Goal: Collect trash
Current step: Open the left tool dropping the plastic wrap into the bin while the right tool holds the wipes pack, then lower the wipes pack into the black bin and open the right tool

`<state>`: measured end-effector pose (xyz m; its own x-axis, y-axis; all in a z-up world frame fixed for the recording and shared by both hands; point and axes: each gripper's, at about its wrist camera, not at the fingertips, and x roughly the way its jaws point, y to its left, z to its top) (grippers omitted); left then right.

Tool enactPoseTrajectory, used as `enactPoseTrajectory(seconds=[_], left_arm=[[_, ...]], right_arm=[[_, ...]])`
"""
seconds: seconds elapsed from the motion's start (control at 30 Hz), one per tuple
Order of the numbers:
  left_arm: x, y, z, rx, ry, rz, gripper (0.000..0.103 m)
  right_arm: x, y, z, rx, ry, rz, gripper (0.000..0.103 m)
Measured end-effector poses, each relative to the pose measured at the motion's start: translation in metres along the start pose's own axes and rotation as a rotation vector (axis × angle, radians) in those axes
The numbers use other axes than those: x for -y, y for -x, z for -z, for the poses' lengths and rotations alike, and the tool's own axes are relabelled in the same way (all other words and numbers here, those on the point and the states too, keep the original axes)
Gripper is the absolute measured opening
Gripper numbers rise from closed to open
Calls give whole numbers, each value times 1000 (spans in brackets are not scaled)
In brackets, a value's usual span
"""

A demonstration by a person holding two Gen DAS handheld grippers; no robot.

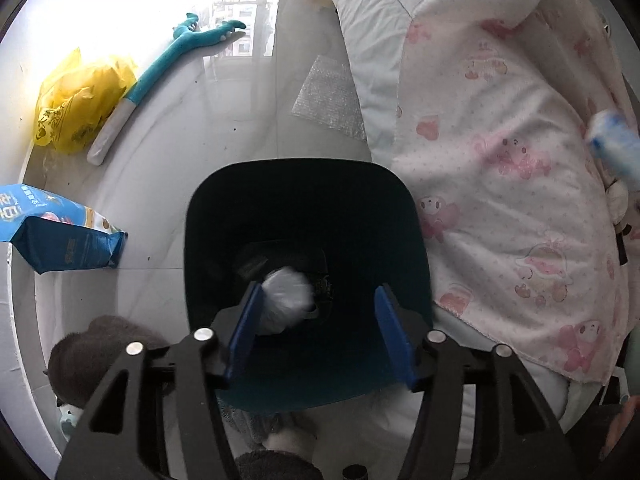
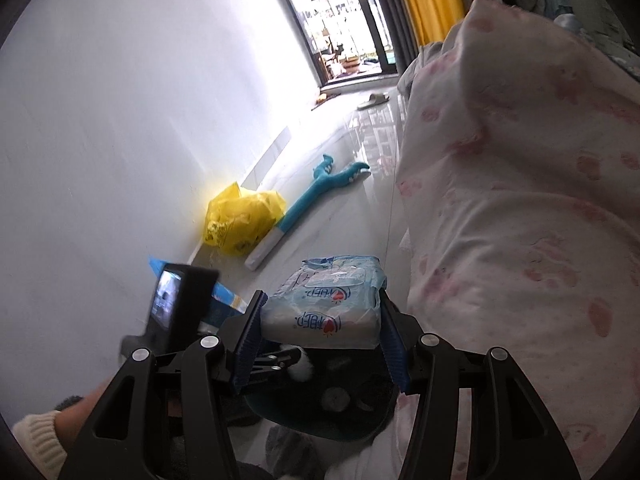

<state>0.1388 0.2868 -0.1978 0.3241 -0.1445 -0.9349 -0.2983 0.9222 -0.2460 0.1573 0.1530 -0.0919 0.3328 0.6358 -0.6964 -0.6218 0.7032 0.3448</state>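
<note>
A: Step in hand?
B: Looks like dropping the wipes pack (image 2: 332, 300) into the bin (image 2: 320, 408). Right gripper (image 2: 320, 340) has its fingers clenched on the pack, one on each short side, holding it above the bin mouth, roughly level.
A: How to do it well?
B: Centre the pack over the opening before releasing; it's wide and soft (could catch on the rim). Keep clear of the left gripper (image 1: 316, 332), which hangs over the bin (image 1: 304, 280) with fingers spread, grasping nothing.
A: Pack's look?
B: Pale blue-white plastic, red heart logo, flap label on top, squashy under the grip.
A: Anything already in?
B: A crumpled white wad (image 1: 286, 296) on the bin bottom. Yellow bag (image 1: 80, 100) still lies on the floor by the wall.
</note>
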Motion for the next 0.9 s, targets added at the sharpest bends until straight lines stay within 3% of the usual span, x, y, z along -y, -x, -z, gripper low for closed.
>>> enactPoseTrajectory(seconds=[0.13,0.43,0.9], left_arm=[[-10,11,1,22,-12,-7,72],[-37,43,-1,99,1,-17,75],[-50,115,-1,343,-20,-25,74]], right_arm=[[-5,-18,6,-41,1,9,54],[-14,-65,22,-162,2,38,54],[-22,-131,50,-308,-12,67,54]])
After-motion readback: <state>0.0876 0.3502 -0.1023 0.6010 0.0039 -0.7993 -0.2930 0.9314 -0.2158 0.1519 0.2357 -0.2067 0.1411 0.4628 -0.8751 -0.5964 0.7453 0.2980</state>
